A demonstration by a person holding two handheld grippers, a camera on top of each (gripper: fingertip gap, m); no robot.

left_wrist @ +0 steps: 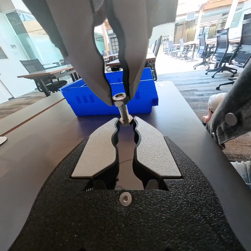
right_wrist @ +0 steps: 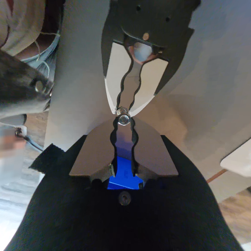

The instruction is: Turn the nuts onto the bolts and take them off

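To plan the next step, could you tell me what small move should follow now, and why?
Probably twist the right gripper about the bolt's axis. It is shut on the nut at the bolt's tip, while the left gripper clamps the bolt's head, so the bolt should hold as the nut turns. Whether to thread on or off, I cannot tell.

The left wrist camera sits low over the dark table, looking forward along its fingers toward a blue bin and the office beyond. The right wrist camera looks steeply down from above. Both views share, at close range, the bolt with its nut, where the fingertips meet.
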